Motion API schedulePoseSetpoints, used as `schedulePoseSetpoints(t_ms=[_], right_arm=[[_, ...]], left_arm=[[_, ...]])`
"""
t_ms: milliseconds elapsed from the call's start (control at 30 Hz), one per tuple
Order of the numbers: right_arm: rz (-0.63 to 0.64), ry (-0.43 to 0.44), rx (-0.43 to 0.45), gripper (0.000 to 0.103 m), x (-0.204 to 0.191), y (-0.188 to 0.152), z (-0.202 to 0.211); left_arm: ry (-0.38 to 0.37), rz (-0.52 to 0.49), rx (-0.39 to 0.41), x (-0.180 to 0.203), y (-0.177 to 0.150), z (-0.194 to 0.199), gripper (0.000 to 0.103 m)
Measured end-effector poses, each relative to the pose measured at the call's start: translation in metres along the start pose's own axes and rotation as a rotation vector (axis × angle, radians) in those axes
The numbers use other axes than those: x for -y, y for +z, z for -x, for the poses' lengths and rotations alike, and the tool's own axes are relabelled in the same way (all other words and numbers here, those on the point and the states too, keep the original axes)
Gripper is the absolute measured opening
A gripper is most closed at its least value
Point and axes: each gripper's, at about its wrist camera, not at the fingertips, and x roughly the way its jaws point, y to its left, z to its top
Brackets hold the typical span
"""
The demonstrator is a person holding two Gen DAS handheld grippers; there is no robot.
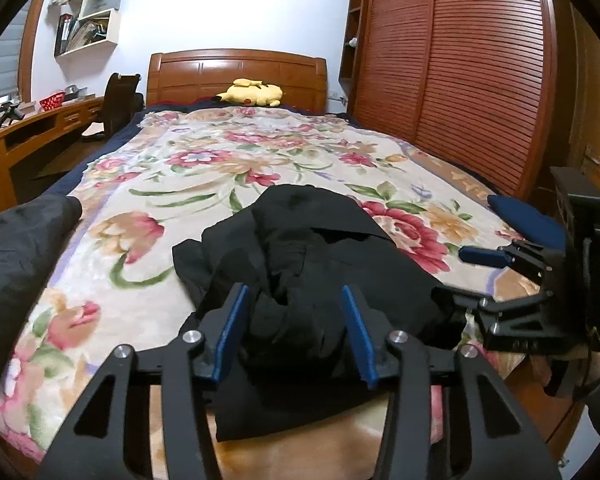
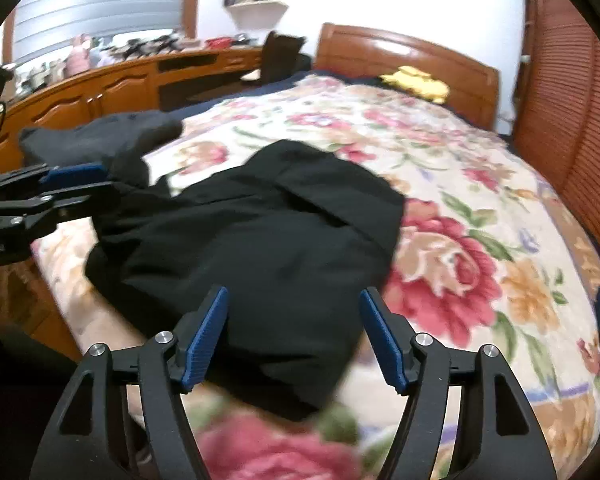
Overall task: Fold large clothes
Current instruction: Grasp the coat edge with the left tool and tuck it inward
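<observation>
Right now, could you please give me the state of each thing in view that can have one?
Black garment: crumpled, unfolded, on the bed.
Left tongs: part open, fabric between the pads.
Right tongs: open, empty, over the garment.
Dark grey garment: bunched at the bed's edge.
Wardrobe doors: shut.

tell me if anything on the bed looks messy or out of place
The black garment lies crumpled in a heap near the foot of the floral blanket, not spread flat. A second dark garment is bunched at the bed's left edge. Nothing looks damaged or spilled.
</observation>
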Motion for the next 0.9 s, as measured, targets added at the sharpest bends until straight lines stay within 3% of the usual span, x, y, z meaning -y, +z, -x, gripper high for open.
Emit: schedulePoseSetpoints(t_ms=[100, 233, 333, 433, 533, 600, 767, 900], right_arm=[[-0.023, -0.028, 0.016, 0.073, 0.018, -0.006, -0.006], [-0.092, 0.012, 0.041, 0.076, 0.047, -0.017, -0.018], [-0.141, -0.006, 0.05, 0.077, 0.061, -0.023, -0.024], [-0.145, -0.067, 0.024, 0.077, 0.071, -0.029, -0.037], [-0.174, -0.017, 0.013, 0.079, 0.084, -0.034, -0.045], [-0.191, -0.053, -0.009, 0.08, 0.092, -0.037, -0.053], [-0.24, -0.022, -0.049, 0.08, 0.1, -0.051, -0.065], [-0.229, -0.033, -0.032, 0.08, 0.096, -0.055, -0.062]], left_arm=[[0.004, 0.011, -0.022, -0.001, -0.001, -0.006, 0.037], [0.026, 0.002, -0.05, 0.0, -0.004, -0.011, 0.036], [0.041, -0.017, -0.079, 0.002, -0.008, -0.016, 0.036], [0.058, -0.025, -0.119, 0.002, -0.012, -0.023, 0.036], [0.065, -0.026, -0.142, 0.002, -0.015, -0.028, 0.036], [0.067, -0.026, -0.159, 0.002, -0.017, -0.031, 0.037], [0.079, -0.052, -0.177, 0.006, -0.021, -0.036, 0.036], [0.081, -0.064, -0.167, 0.007, -0.021, -0.033, 0.016]])
